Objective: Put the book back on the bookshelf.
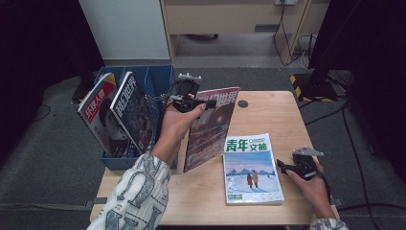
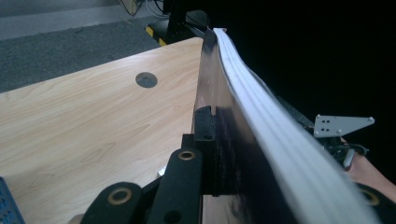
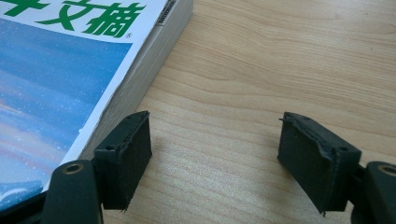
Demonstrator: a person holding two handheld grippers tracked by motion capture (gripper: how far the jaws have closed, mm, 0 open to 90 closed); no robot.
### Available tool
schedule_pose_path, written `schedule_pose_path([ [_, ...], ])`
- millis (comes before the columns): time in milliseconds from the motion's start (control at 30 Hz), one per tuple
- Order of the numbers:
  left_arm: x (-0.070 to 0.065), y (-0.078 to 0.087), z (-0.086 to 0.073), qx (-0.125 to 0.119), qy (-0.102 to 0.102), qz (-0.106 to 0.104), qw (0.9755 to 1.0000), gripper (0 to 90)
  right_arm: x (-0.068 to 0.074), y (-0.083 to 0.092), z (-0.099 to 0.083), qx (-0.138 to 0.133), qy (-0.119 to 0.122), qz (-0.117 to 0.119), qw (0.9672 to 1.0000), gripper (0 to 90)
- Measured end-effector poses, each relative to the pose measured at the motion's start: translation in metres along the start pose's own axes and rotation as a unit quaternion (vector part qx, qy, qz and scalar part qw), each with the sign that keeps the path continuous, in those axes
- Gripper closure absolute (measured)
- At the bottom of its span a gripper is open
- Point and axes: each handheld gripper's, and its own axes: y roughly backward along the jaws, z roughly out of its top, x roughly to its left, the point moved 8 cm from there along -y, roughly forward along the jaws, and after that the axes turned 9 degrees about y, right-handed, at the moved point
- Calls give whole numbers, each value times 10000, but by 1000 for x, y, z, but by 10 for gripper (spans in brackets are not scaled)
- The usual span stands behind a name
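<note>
My left gripper (image 1: 203, 104) is shut on the top edge of a dark magazine with a red title (image 1: 210, 129). The magazine stands tilted on the wooden table (image 1: 287, 124), just right of a blue basket (image 1: 160, 72). In the left gripper view one black pad (image 2: 205, 126) presses on the dark cover (image 2: 233, 154), whose white page edges curve away to the right. A blue-and-white magazine with green characters (image 1: 251, 167) lies flat at the front. My right gripper (image 1: 282, 167) rests open on the table beside its right edge. Between its pads (image 3: 215, 135) is bare wood, with the magazine (image 3: 60, 70) just left of them.
The blue basket holds two upright magazines, one red and white (image 1: 98, 112) and one dark (image 1: 131, 108). A round cable hole (image 1: 242, 103) sits near the table's far edge. Dark equipment and cables stand on the floor at the far right (image 1: 316, 81).
</note>
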Motion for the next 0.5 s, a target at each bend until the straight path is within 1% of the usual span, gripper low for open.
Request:
schedule_pose_path([
  [167,5,7,6,-99,15,82,9999,835,0,0,0,9,-26,5,10000,252],
  [233,8,9,6,-106,2,115,9999,835,0,0,-1,32,-51,-25,10000,221],
  [333,12,10,5,-109,17,167,9998,835,-1,-1,-2,121,-43,-58,9999,138],
  [500,15,12,4,-156,35,174,9997,835,1,-1,-2,151,-76,-48,9998,128],
])
